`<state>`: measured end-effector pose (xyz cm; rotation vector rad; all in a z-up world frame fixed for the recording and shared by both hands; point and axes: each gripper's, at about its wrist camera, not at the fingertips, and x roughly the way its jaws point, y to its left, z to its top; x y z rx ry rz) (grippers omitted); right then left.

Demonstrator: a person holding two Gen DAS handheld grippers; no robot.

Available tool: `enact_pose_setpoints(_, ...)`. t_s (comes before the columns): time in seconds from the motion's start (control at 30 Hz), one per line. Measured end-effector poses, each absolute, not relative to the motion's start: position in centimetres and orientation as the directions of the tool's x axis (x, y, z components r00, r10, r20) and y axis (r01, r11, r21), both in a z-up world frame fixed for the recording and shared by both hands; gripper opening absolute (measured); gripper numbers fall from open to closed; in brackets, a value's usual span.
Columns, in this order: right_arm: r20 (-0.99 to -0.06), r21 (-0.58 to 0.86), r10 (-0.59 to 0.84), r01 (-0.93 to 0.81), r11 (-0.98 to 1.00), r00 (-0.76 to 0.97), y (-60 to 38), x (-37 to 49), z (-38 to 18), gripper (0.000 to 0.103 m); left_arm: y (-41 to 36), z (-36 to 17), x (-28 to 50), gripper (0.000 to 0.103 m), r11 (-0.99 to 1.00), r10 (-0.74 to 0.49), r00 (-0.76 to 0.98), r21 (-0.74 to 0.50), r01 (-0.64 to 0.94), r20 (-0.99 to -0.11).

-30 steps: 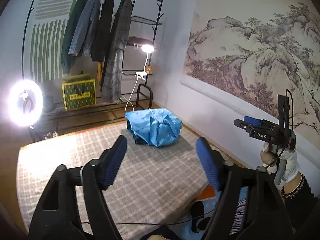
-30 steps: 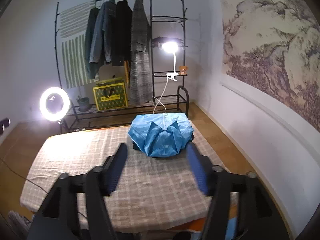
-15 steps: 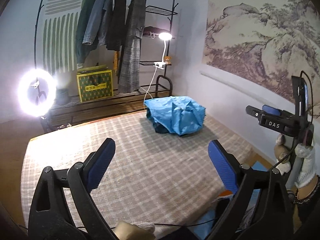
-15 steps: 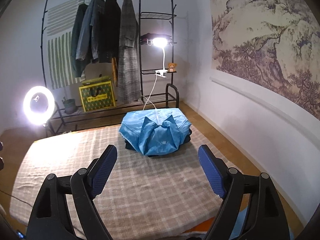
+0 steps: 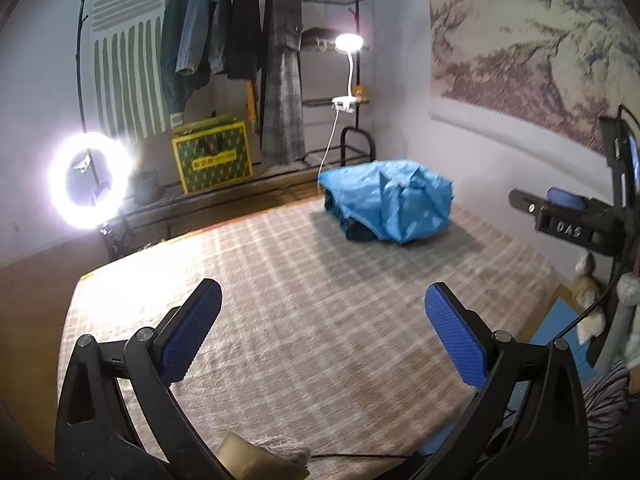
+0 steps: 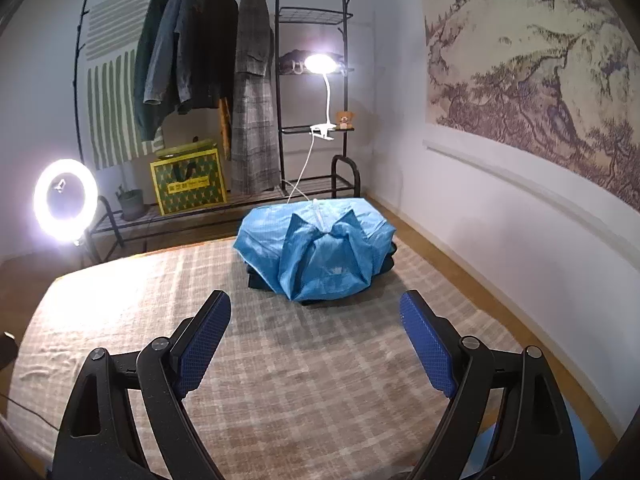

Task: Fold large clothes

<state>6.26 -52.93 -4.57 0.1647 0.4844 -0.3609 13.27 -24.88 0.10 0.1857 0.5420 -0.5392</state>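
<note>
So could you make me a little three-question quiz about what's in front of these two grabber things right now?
1. True or false: the left gripper is clamped on the blue garment.
2. What lies under the blue garment: A) a darker folded garment, B) a pillow, C) a book?
3. Fill in: the garment pile sits at the far end of the ____ cloth covering the table.

Key
1. False. Its jaws stand wide apart with nothing between them; the right gripper is the same.
2. A. A dark edge shows beneath the blue one.
3. Checked.
</note>
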Motion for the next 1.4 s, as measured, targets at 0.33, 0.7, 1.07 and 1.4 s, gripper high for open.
enact_pose_setpoints(0.33, -0.559, 0.027, -0.312, 0.393, 0.919, 0.768, -52.9, 8.8, -8.3, 0.087, -24.4, -3.7, 14.6, 0.103, 0.873, -0.372, 0.719, 0.043, 0.486, -0.587)
enact_pose_setpoints(0.7, -0.577, 0.045, -0.293, 0.388, 0.921, 0.762, -52.7, 9.4, -9.1, 0.087, -23.6, -4.4, 15.3, 0.103, 0.888, -0.351, 0.716, 0.027, 0.459, -0.603)
enact_pose_setpoints(1.07, -0.585, 0.06, -0.298, 0.406, 0.912, 0.754, -53.2, 9.5, -9.2, 0.087, -23.3, -4.3, 15.1, 0.103, 0.892, -0.346, 0.724, 0.029, 0.451, -0.597)
enact_pose_setpoints(1.4, -0.582, 0.057, -0.298, 0.403, 0.913, 0.756, -53.1, 9.7, -9.3, 0.087, -23.2, -4.2, 15.1, 0.103, 0.891, -0.349, 0.724, 0.028, 0.452, -0.595)
